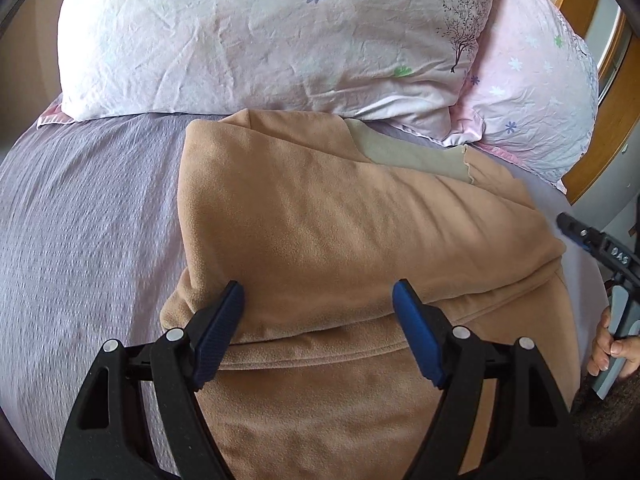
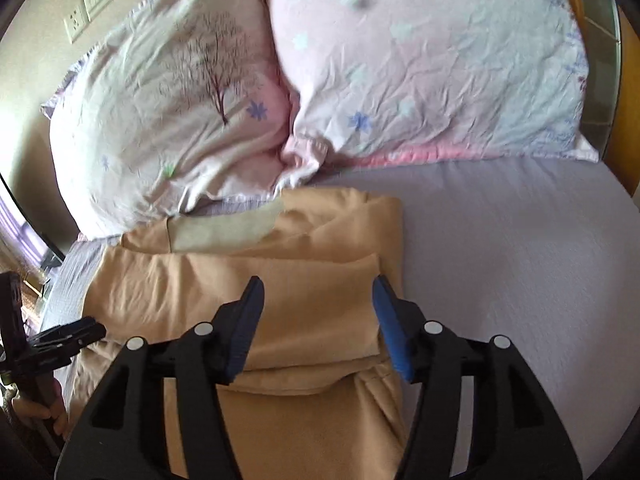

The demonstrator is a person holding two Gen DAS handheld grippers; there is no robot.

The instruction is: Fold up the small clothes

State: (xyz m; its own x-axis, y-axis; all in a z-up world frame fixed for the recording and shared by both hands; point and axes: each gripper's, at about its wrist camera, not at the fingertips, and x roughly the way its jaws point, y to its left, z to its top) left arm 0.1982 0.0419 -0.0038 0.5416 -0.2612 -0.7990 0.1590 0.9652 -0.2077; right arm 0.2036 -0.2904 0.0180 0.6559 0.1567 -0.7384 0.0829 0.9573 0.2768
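A tan fleece garment [image 1: 320, 216] lies partly folded on the lilac bed sheet [image 1: 88, 216], with a pale beige lining patch [image 1: 404, 152] showing near the pillows. My left gripper [image 1: 318, 300] is open, its blue pads on either side of a folded edge, holding nothing. In the right wrist view the same garment [image 2: 256, 280] lies in layered folds, and my right gripper [image 2: 318, 300] is open above its near right part. The right gripper also shows at the right edge of the left wrist view [image 1: 592, 240], and the left gripper at the left edge of the right wrist view [image 2: 68, 340].
Two floral pillows [image 1: 260, 40] [image 2: 432, 64] lie at the head of the bed just behind the garment. A wooden bed frame [image 1: 612, 120] runs along the right. A wall socket plate [image 2: 86, 8] is on the wall. Bare sheet [image 2: 520, 260] stretches right of the garment.
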